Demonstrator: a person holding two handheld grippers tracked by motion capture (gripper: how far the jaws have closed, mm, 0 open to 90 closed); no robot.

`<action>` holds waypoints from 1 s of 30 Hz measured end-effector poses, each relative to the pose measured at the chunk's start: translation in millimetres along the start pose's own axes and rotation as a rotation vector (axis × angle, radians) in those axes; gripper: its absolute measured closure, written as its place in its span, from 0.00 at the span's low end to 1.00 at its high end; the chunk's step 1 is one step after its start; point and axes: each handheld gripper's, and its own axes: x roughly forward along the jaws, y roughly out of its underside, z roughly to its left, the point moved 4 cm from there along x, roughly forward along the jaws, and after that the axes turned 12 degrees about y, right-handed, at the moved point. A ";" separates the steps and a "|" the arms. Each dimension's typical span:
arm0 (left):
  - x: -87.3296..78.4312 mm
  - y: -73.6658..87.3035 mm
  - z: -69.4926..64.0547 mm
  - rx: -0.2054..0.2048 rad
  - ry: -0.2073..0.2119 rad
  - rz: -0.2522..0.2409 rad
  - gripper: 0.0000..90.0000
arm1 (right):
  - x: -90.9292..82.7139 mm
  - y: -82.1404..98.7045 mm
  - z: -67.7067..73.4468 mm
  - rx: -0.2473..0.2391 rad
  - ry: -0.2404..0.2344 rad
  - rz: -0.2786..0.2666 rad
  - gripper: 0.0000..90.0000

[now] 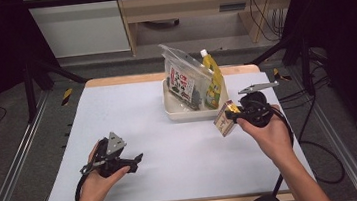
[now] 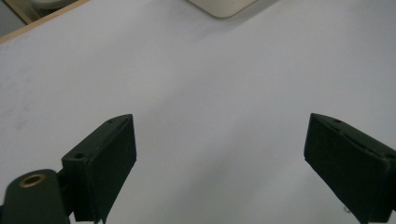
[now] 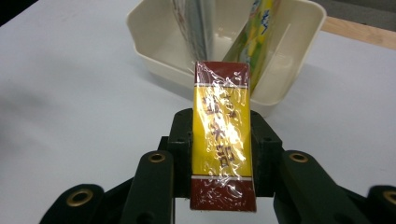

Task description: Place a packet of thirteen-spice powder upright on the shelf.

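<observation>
1. Right gripper (image 3: pixel 223 140): jaws part closed, clamped on both long sides of the wrapped box (image 3: pixel 223 135). The box is a yellow and dark-red carton in clear film. It's off the table, held at the gripper's tip.
2. Box long axis runs straight out along the jaws. Its far end points ahead at the cream tub (image 3: pixel 299 56), and its printed face is up toward the gripper camera. In the high view the box (image 1: pixel 226 118) sits tilted just short of the tub (image 1: pixel 178 113), on its near right corner.
3. Step in hand, as I read it: carrying the box to the tub, not yet over the rim.
4. Left gripper (image 2: pixel 219 158): jaws wide open with nothing between them, bare white table (image 2: pixel 196 74) underneath. In the high view it is low over the table at near left (image 1: pixel 137 160), well apart from the tub.
5. Beyond the box, the tub already holds 1 clear packet (image 1: pixel 182 80) and 1 yellow-green bottle (image 1: pixel 213 79), both leaning upright.
6. Next move, my call: lift the far end over the near wall and aim for the free space in front of the bottle. Let go only once the box is inside. The risk is knocking the packet or bottle over.
</observation>
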 end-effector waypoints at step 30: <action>-10.2 22.6 17.4 -0.066 -0.056 0.015 0.09 | 15.6 -86.6 -44.6 0.100 0.184 -0.028 0.75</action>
